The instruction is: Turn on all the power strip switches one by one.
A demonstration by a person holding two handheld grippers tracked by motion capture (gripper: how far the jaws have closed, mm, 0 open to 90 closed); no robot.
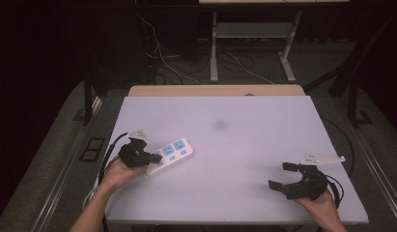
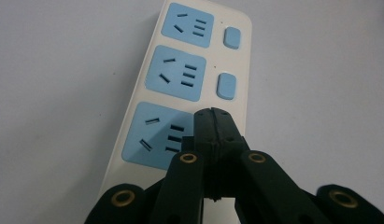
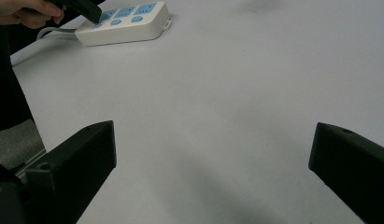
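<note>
Left gripper (image 2: 211, 114): you are holding its jaws clenched together, empty, tips over the power strip (image 1: 171, 151) beside its nearest switch, likely to press it. Right gripper (image 1: 283, 177): you are keeping it spread wide, empty, well apart from the strip, out of the way.

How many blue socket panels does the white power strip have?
3, in a row along the power strip: the far one, the middle one, and the near one, partly covered by the shut left gripper.
</note>
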